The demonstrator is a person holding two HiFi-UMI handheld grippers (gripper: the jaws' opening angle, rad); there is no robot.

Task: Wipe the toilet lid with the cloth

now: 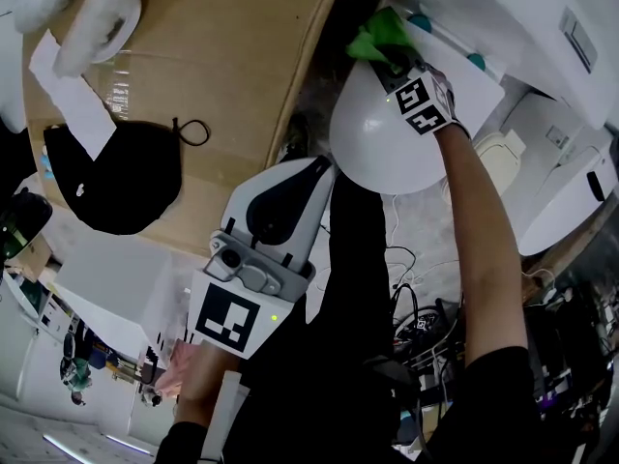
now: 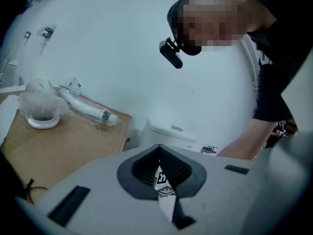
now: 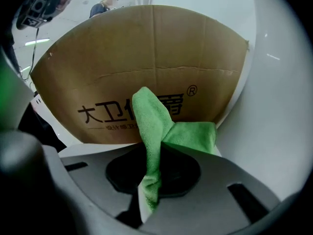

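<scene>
In the head view the white oval toilet lid (image 1: 372,148) lies just below the tank (image 1: 522,17). My right gripper (image 1: 395,58) reaches to the lid's far edge, shut on a green cloth (image 1: 377,39) that rests against that edge. In the right gripper view the cloth (image 3: 154,131) is pinched between the jaws of the right gripper (image 3: 150,156) and sticks up, with the lid's white surface (image 3: 279,131) at the right. My left gripper (image 1: 311,169) is held back near my body, shut and empty. The left gripper (image 2: 159,151) points toward the tank (image 2: 171,130).
A large cardboard box (image 1: 213,56) stands left of the toilet, with a black bag (image 1: 126,177) and wrapped white parts (image 1: 87,8) on it. More white fixtures (image 1: 571,191) stand at the right. Cables (image 1: 416,307) lie on the floor beneath the lid.
</scene>
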